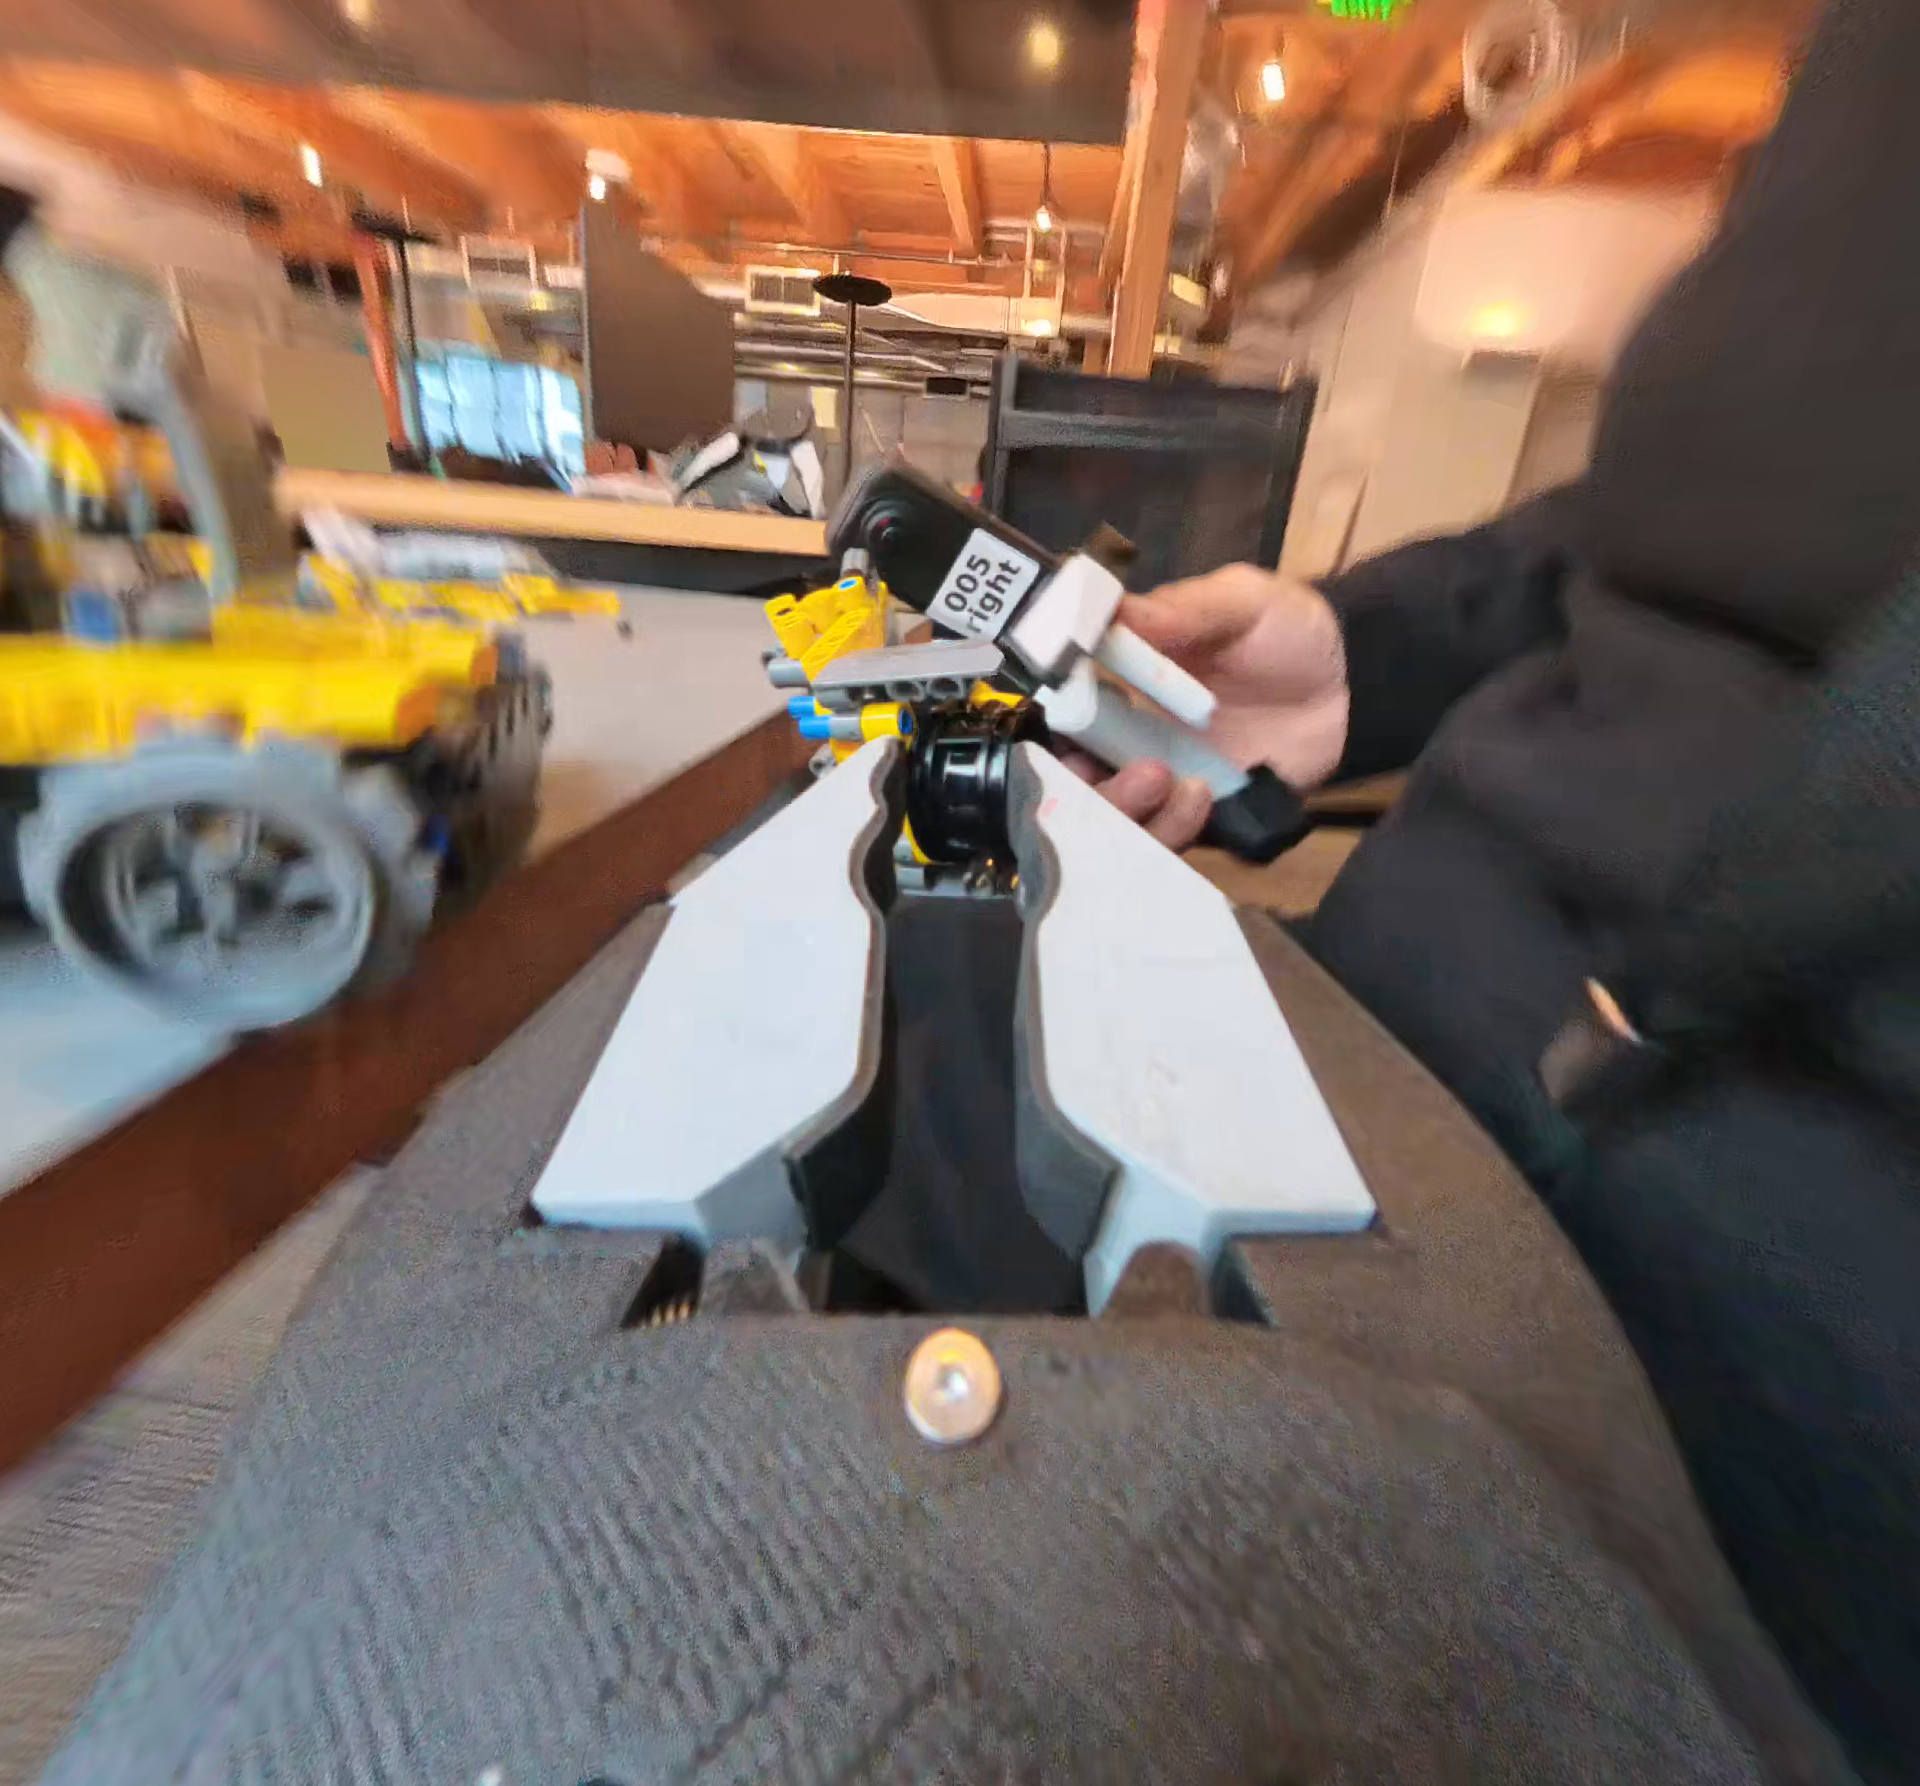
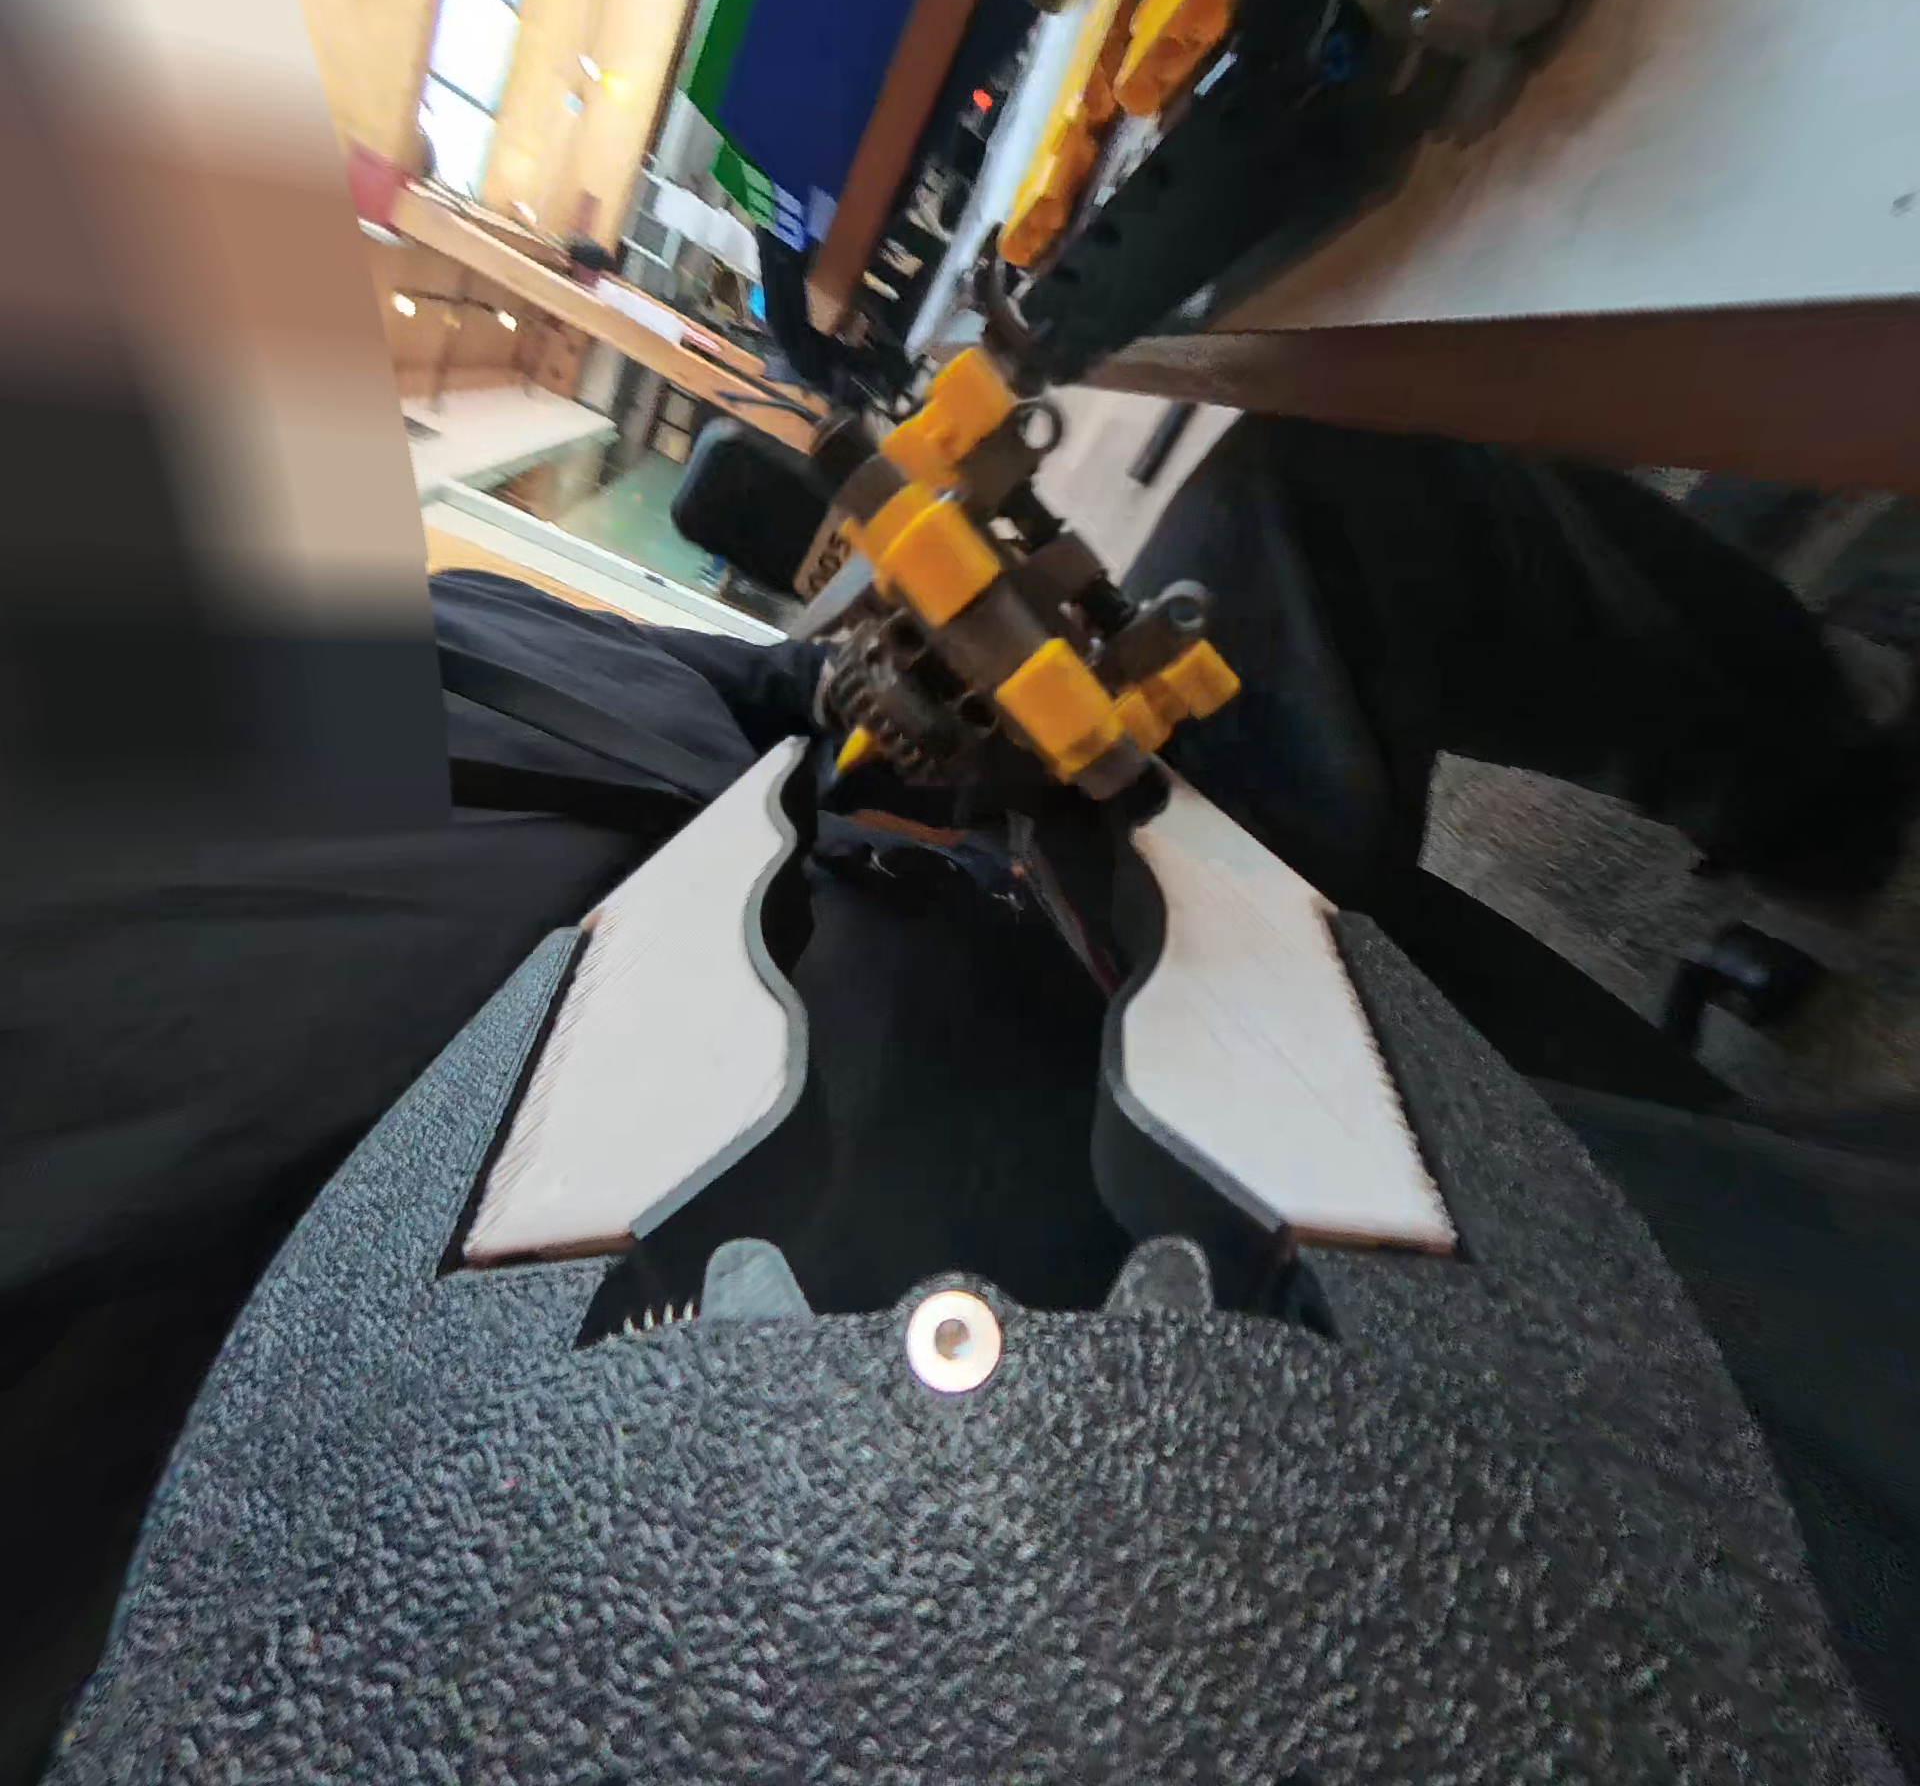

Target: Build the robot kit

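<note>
My left gripper (image 1: 951, 770) is shut on a black round part (image 1: 951, 806) at the bottom of a small yellow and grey brick assembly (image 1: 883, 666), held in the air beside the table's edge. A hand (image 1: 1236, 666) holds the right gripper's body (image 1: 1039, 614) against the far side of that assembly. In the right wrist view, my right gripper (image 2: 971, 775) has its jaws well apart, closed around the same assembly (image 2: 997, 614). One fingertip (image 2: 790, 780) meets a dark gear and a yellow pin. The other fingertip (image 2: 1153, 837) meets a yellow block.
A large yellow brick truck (image 1: 239, 697) with grey wheels stands on the pale table (image 1: 644, 687) to the left, and it also shows in the right wrist view (image 2: 1174, 53). The table's brown edge (image 1: 312, 1061) runs close by. A person in dark clothing (image 1: 1662, 801) fills the right side. My left and right fingertips are right by each other.
</note>
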### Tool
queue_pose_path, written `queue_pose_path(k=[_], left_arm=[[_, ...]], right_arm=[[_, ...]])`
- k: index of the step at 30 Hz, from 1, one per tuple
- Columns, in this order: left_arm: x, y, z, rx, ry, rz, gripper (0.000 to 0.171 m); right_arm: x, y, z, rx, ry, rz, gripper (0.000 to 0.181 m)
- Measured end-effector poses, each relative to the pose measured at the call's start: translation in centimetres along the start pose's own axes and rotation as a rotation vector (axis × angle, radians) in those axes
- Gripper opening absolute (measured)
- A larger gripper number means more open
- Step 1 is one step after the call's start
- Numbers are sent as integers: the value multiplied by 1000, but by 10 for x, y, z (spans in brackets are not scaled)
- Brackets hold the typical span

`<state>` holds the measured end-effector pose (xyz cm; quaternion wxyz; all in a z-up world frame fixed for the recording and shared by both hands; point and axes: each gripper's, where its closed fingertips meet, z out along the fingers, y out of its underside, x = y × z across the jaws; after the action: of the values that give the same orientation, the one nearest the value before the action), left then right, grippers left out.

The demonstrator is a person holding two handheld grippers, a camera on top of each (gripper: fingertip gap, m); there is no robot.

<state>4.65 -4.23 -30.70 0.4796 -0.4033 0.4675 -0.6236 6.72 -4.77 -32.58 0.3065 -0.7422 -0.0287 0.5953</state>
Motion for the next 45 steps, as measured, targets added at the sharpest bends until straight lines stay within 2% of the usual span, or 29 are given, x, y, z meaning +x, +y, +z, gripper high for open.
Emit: queue_pose_path(k=[2, 4, 5, 8, 13, 16, 20, 27, 30, 37, 45], left_arm=[[16, -7, -1, -29, 3, 331, 16], [27, -7, 0, -71, -7, 660, 16], [29, -7, 0, -80, -8, 731, 16], [26, -14, 1, -69, -21, 732, 16], [22, -25, 3, -54, -77, 885, 14], [24, -21, 2, -62, -60, 963, 14], [26, -21, 3, -58, -74, 1029, 14], [29, -34, 8, -37, -85, 1080, 14], [29, -36, 11, -43, -90, 1064, 14], [30, -55, 23, -18, -106, 898, 15], [20, -44, 23, -120, -95, 676, 20]], right_arm=[[-10, 0, 3, 25, -39, -6, 52], [-21, 1, 7, 32, -72, -17, 60], [-24, 1, 9, 42, -77, -26, 63], [-28, -1, 12, 88, -82, -61, 68], [-35, -10, 12, 213, -216, 0, 50], [-36, -7, 19, 191, -218, -9, 60], [-41, -12, 24, 199, -268, 12, 64], [-53, -14, 24, 246, -449, 79, 56], [-54, -16, 22, 249, -437, 43, 57], [-75, -28, 17, 276, -519, 5, 59], [-60, -37, 18, 285, -242, -200, 59]])
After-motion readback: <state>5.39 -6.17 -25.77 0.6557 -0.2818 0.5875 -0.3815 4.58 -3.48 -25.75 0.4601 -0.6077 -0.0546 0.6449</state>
